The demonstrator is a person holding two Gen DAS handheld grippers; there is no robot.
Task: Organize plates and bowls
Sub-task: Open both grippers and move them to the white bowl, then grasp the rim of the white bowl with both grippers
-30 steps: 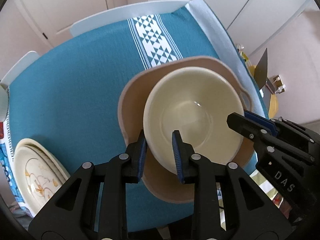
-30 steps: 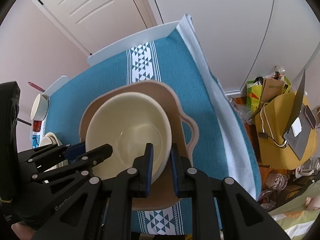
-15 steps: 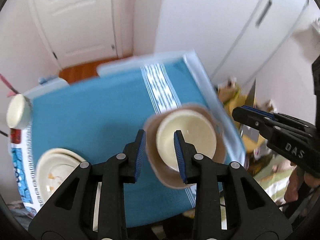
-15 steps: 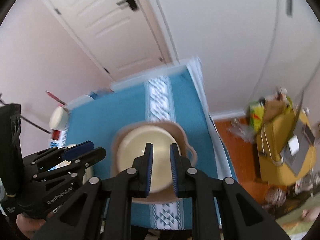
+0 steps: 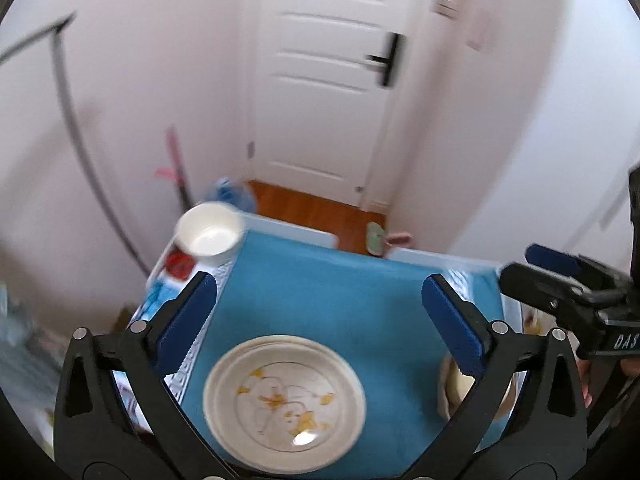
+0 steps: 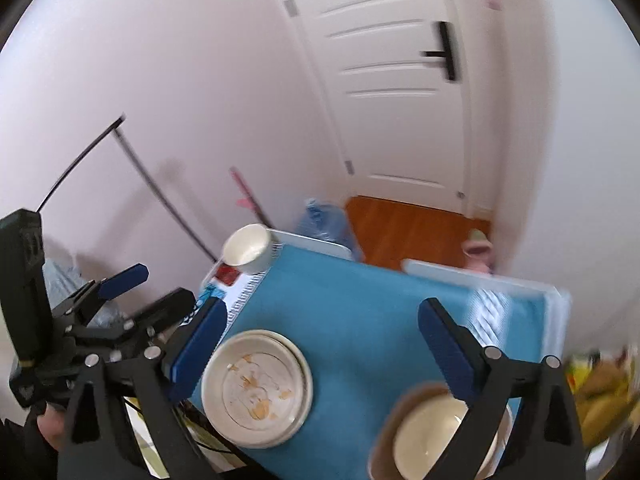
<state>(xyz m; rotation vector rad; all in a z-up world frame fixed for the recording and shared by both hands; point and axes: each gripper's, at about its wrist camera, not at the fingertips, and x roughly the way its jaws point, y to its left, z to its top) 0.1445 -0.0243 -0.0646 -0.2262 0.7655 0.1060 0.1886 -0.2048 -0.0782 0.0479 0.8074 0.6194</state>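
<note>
We take the floral plate [image 5: 284,398] as our landmark: a round, glazed cream plate with a raised rim and orange-yellow flower sprigs, lying flat on the teal cloth of the worktop [image 5: 344,300]. In the right wrist view a second rim shows beneath it, so we judge it to be the top of a short stack, which fits plates being gathered in one spot.

To the right of the plate, near the worktop's right edge, a cream bowl [image 6: 430,434] sits nested inside a wider tan dish [image 6: 386,436] with a matte, earthy look. We judge the nesting as deliberate: the smaller, deeper vessel set into the broader one to save room. Both are partly hidden behind gripper fingers.

Beyond the plate, at the far left corner, a small white bowl [image 5: 210,234] with straight walls and a glossy inside stands alone, well apart from the plate, so we judge it still unsorted.

The left hand-held gripper [image 5: 320,324] hangs above the plate, its jaws opening with nothing between the ribbed blue pads [image 5: 188,322]. The right hand-held gripper [image 6: 322,348] is likewise opening and empty, framing the bare cloth between plate and nested bowl. Neither touches any dish, so both are released, which we read as a pause between placements.

The cloth is woven and flat, with a white patterned band at its edges.
</note>
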